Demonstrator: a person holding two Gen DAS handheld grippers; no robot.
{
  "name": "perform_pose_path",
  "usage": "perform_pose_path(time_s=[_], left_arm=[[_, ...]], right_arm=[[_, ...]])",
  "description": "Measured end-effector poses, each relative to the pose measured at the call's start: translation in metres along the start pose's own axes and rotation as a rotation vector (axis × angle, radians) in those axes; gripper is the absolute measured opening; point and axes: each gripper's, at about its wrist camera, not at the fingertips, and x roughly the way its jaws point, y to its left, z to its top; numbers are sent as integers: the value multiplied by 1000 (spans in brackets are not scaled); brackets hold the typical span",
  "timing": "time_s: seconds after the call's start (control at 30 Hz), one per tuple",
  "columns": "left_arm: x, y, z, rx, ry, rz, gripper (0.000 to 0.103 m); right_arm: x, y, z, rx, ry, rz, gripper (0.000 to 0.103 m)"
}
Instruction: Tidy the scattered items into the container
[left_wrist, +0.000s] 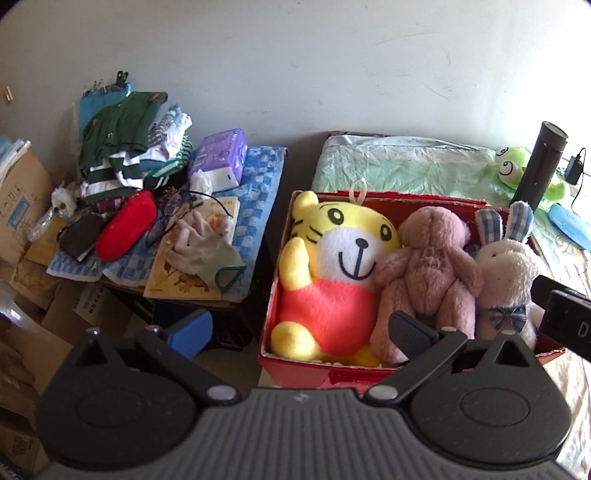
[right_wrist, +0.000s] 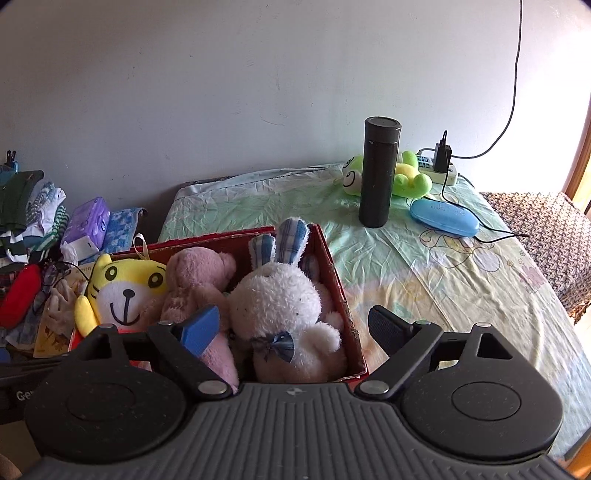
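A red cardboard box (left_wrist: 314, 376) (right_wrist: 338, 288) stands on the bed. It holds a yellow tiger plush (left_wrist: 332, 258) (right_wrist: 125, 291), a pink bear (left_wrist: 428, 273) (right_wrist: 195, 280) and a white rabbit (left_wrist: 506, 269) (right_wrist: 284, 306), side by side. My left gripper (left_wrist: 301, 334) hovers open over the box's near left corner, with nothing between its fingers. My right gripper (right_wrist: 295, 330) is open above the rabbit, its pads clear of the plush. A green frog plush (right_wrist: 406, 179) (left_wrist: 515, 168) lies on the bed near the wall, behind a black flask (right_wrist: 378, 173).
A blue glasses case (right_wrist: 445, 218) and a power strip (right_wrist: 437, 170) with cables lie beside the flask. Left of the bed, a low table (left_wrist: 255, 206) is piled with clothes, a tissue pack (left_wrist: 221, 155), a red case (left_wrist: 127, 225), a glove and books. Cardboard boxes (left_wrist: 22, 199) stand further left.
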Motion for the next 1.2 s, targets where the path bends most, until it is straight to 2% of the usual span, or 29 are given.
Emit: perform_pose_path(time_s=[0.2, 0.47, 0.7, 1.2], left_arm=[[0, -7, 0, 6, -8, 32, 101], [9, -14, 6, 39, -11, 59, 101], [20, -21, 17, 73, -31, 90, 101], [51, -31, 18, 99, 41, 44, 101]], right_arm=[[10, -1, -6, -14, 27, 9, 89], [16, 0, -7, -12, 14, 32, 89], [31, -5, -2, 29, 25, 34, 88], [45, -5, -4, 29, 64, 11, 82]])
